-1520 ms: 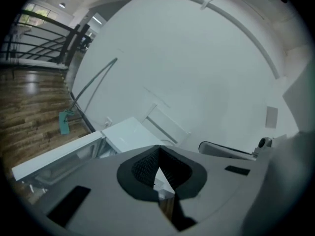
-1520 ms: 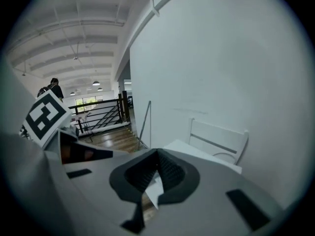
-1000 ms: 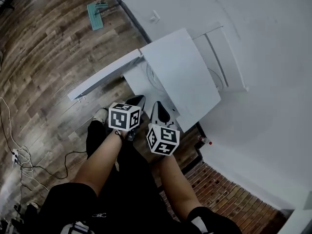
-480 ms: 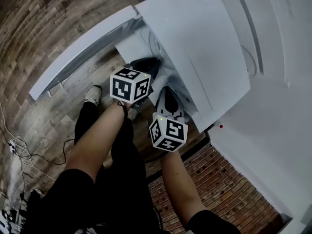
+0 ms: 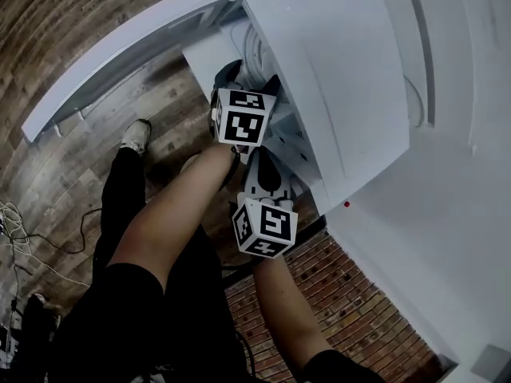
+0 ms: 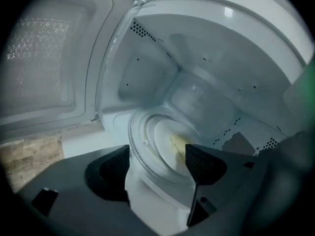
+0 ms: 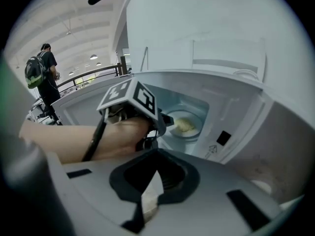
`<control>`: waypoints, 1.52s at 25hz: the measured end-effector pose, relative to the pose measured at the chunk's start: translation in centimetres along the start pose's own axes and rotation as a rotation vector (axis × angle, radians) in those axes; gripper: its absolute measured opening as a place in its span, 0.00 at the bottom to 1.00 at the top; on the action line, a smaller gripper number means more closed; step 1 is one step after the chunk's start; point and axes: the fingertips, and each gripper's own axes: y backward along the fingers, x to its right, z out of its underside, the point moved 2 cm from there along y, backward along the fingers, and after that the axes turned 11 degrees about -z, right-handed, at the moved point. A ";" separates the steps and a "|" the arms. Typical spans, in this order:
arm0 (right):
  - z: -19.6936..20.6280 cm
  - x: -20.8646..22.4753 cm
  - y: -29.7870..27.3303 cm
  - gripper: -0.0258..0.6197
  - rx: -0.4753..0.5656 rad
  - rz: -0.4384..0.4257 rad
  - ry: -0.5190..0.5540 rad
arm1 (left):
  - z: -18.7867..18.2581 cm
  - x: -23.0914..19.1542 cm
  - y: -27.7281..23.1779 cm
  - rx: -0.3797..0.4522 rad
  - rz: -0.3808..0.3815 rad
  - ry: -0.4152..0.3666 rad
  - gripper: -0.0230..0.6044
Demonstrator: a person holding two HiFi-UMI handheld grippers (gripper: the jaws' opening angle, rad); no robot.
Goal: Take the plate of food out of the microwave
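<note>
plate of food [image 6: 167, 142] inside microwave [image 6: 221, 58], between left gripper's [image 6: 158, 156] opening jaws

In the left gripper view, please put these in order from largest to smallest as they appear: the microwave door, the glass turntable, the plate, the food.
1. microwave door
2. glass turntable
3. plate
4. food
The door stands nearer to the camera, so part of its lead may be nearness. The other three nest one inside the next, so their order is sure.

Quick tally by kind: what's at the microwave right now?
White microwave, door open: 1
Clear glass turntable: 1
White plate of yellow food: 1
Handheld grippers: 2 (left gripper, jaws opening, plate rim showing between them, ungripped; right gripper, jaws together)
Total: 5
</note>
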 end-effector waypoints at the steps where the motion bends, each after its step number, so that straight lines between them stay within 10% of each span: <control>1: 0.2 -0.2 0.1 0.06 -0.005 -0.005 0.004 | 0.1 0.0 -0.4 -0.010 -0.015 0.008 0.58; 9: 1.5 0.0 0.5 0.06 -0.018 -0.003 -0.019 | 1.3 -0.9 -1.3 -0.080 -0.110 -0.018 0.60; 21: 2.0 0.5 0.1 0.06 -0.016 0.023 -0.106 | 5.9 -4.0 0.5 -0.293 0.215 0.679 0.51; 29: 2.1 -0.1 0.0 0.06 -0.021 0.024 -0.120 | 5.0 -2.8 2.4 -0.248 0.375 0.640 0.10; 38: 2.2 -0.6 0.6 0.06 -0.011 0.028 -0.126 | 5.5 -4.3 4.6 -0.225 0.459 0.829 0.05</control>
